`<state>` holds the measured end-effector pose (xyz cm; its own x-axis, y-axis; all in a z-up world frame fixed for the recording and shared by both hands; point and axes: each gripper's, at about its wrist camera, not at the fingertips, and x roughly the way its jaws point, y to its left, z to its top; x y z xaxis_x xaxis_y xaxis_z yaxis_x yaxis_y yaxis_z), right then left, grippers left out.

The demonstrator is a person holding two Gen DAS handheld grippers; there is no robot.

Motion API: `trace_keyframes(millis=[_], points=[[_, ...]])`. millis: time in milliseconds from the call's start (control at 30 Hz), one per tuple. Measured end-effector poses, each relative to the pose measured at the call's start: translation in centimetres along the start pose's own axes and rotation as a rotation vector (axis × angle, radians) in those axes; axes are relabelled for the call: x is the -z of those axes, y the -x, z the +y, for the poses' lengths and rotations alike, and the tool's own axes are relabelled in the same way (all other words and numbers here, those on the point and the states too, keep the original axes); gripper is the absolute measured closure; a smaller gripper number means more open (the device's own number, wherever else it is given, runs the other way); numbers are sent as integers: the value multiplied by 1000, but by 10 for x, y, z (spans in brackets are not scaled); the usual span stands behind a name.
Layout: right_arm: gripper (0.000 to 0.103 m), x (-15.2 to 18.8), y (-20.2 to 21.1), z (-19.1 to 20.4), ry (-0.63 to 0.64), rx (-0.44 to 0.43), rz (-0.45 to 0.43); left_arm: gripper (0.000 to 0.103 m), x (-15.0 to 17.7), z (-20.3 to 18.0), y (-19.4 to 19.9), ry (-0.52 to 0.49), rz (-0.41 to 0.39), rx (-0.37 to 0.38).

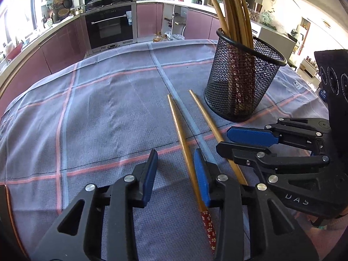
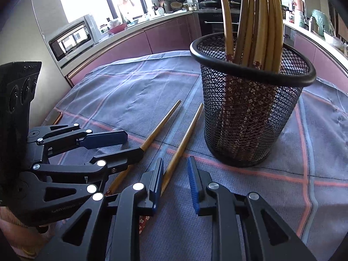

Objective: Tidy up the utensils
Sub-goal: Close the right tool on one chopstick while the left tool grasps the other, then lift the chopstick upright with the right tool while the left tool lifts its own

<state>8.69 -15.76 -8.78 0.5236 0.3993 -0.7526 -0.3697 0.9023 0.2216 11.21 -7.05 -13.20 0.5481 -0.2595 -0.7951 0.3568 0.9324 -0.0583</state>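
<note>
**A:** What sits on the table, from left to right?

**B:** A grey-blue checked cloth (image 1: 97, 113) covers it. At the 7 o'clock corner of the left wrist view is the left gripper (image 1: 176, 174), its blue-padded fingers (image 1: 150, 174) spread apart with nothing pinched. The left chopstick (image 1: 181, 139) lies flat on the cloth and runs just beside the inner face of that gripper's right finger; I cannot tell whether they touch.

**A:** And further right?

**B:** The right chopstick (image 1: 208, 121) lies near the first, tip pointing toward 11 o'clock. In the right wrist view, the right gripper (image 2: 176, 182) has its fingers (image 2: 193, 182) parted, gripping nothing; the right chopstick (image 2: 184, 143) passes beside and under its left finger.

**A:** Where is the holder?

**B:** A black mesh cup (image 1: 241, 76) stands upright at 2 o'clock from the loose pair, close to the right chopstick's tip. A bundle of chopsticks (image 1: 232, 13) stands in it, leaning against the rim.

**A:** Anything behind?

**B:** Kitchen counters and an oven (image 1: 108, 26) at 12 o'clock.
</note>
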Motion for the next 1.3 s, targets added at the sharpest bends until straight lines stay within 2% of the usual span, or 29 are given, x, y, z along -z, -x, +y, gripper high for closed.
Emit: trace_keyframes(millis=[333,367,400,433,500,667,933,1033,1300], points=[[82,-2,-1,-1,-7,1,-6,77,-1,-1,-5,-5,0,-10],[83,-2,-1,-1,-11,-3,-7,77,-1,-1,-5,-7,0,-9],[88,-2,-1,-2,-17,-8,-7,78,-2,-1,-5,-6,0,-8],[91,-2,-1,-4,-25,-15,-6,82,-2,-2,-5,-4,0,-5],[92,-1,0,-8,-49,-34,-9,90,-2,-1,-5,5,4,12],[96,1,2,-15,-94,-64,-17,95,1,-1,-3,27,1,18],[97,5,16,-21,-117,-76,-50,95,4,2,2,53,-5,15],[97,5,22,-17,-100,-108,-63,95,4,2,4,49,-8,19],[95,5,9,0,-23,-118,8,95,6,-5,5,19,4,22]])
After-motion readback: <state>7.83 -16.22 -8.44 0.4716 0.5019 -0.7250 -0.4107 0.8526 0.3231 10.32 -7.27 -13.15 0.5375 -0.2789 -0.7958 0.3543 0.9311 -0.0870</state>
